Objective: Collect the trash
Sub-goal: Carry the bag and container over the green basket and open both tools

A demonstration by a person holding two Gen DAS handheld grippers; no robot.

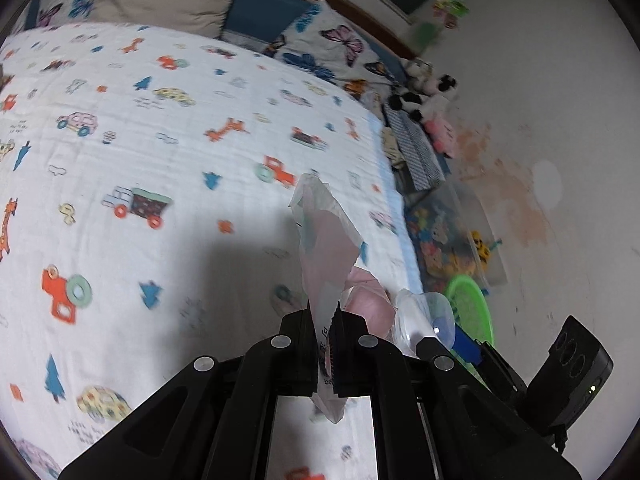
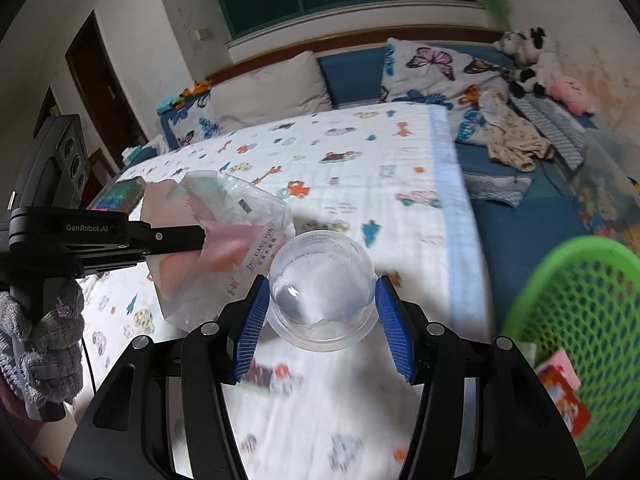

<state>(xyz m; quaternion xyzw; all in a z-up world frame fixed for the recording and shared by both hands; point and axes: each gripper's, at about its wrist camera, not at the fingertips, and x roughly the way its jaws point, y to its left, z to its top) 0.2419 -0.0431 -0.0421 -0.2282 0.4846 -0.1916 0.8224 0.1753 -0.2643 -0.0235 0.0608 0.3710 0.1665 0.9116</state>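
My left gripper (image 1: 324, 316) is shut on a crumpled clear-and-pink plastic wrapper (image 1: 324, 248), which sticks up from the jaws above the bed. The right wrist view shows that same wrapper (image 2: 232, 232) hanging off the left gripper (image 2: 200, 240). My right gripper (image 2: 320, 292) holds a clear plastic cup (image 2: 322, 292) on its side, its blue pads (image 2: 250, 320) pressed on both walls. The cup (image 1: 424, 316) hangs just right of the wrapper. A green mesh basket (image 2: 580, 312) stands at the lower right with a red packet (image 2: 560, 388) inside.
A blanket printed with cars and giraffes (image 1: 160, 160) covers the bed below both grippers. Pillows (image 2: 272, 92), plush toys (image 2: 532, 60) and loose clothes (image 2: 516, 140) lie at the far end. A clear bin of toys (image 1: 452, 236) sits by the stained wall (image 1: 540, 120). A grey knit glove (image 2: 48, 344) covers the left hand.
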